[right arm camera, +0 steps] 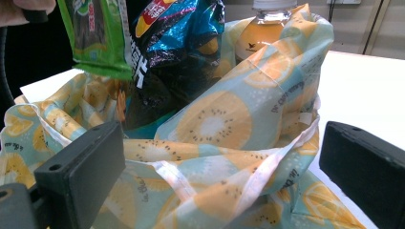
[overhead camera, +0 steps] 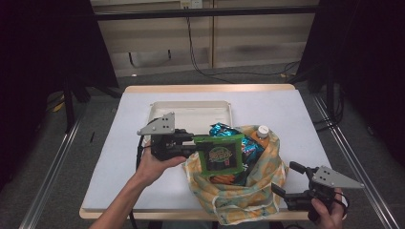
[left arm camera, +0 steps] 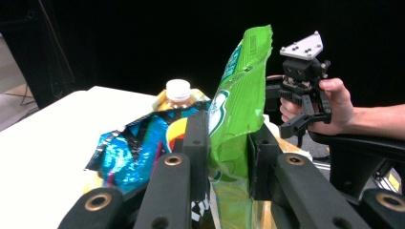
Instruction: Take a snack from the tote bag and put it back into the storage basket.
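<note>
No word can be read with certainty. The green snack packet [overhead camera: 220, 155] carries a printed logo too blurred to read, and the fruit-print cloth bag [right arm camera: 224, 124] has small illegible lettering.

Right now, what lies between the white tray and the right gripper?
In the high view, the fruit-print bag lies between the white tray and the right gripper; an orange drink bottle stands inside.
</note>
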A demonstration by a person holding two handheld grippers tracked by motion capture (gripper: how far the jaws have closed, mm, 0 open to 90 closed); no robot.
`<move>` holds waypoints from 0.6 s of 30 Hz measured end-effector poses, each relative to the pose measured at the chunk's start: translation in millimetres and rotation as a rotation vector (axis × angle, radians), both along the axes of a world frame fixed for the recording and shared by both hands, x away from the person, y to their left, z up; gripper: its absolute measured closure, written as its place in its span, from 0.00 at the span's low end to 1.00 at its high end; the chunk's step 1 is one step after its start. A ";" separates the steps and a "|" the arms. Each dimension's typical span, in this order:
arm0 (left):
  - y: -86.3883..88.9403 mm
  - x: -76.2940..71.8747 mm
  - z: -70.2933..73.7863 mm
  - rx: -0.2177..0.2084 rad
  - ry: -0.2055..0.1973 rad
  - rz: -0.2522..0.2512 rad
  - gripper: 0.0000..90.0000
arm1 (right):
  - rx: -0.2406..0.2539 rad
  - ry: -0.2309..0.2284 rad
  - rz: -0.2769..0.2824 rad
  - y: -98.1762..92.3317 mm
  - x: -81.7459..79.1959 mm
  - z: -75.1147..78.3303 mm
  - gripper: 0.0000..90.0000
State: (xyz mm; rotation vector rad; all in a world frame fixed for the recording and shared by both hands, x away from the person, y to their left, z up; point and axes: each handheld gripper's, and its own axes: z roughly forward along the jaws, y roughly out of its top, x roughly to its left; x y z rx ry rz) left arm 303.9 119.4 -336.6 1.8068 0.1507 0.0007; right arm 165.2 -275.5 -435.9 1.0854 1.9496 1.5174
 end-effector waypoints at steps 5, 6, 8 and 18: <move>10.8 4.7 3.3 0.002 -0.001 0.032 0.83 | 0.004 0.000 0.007 0.8 0.5 -0.6 0.01; 13.6 5.9 3.9 -0.012 0.004 0.034 0.83 | 0.004 -0.001 0.009 1.1 0.6 -0.6 0.01; 21.3 9.1 6.7 -0.022 0.010 0.048 0.83 | 0.005 0.002 0.010 1.0 0.6 -0.7 0.01; 49.3 20.1 13.3 -0.033 0.019 0.112 0.83 | 0.002 0.005 0.028 1.4 0.6 -1.3 0.01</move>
